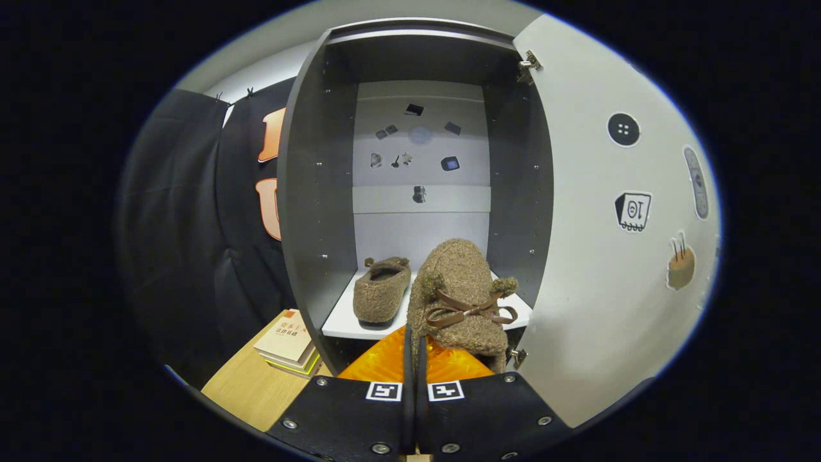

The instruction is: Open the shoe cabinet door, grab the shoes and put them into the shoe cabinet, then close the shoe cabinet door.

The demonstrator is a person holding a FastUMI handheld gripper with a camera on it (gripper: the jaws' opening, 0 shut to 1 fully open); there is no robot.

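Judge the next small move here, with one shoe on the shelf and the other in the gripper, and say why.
Probably carry the held shoe forward over the white shelf and set it beside the first shoe. The gripper is shut on its edge, the shoe hangs at the shelf's front lip, the door stands open, and bare shelf shows to the first shoe's right.

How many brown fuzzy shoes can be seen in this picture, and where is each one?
2. One shoe rests on the white shelf inside the open shoe cabinet. The second shoe is pinched between the fingers of the gripper, just before the shelf. Others may be hidden.
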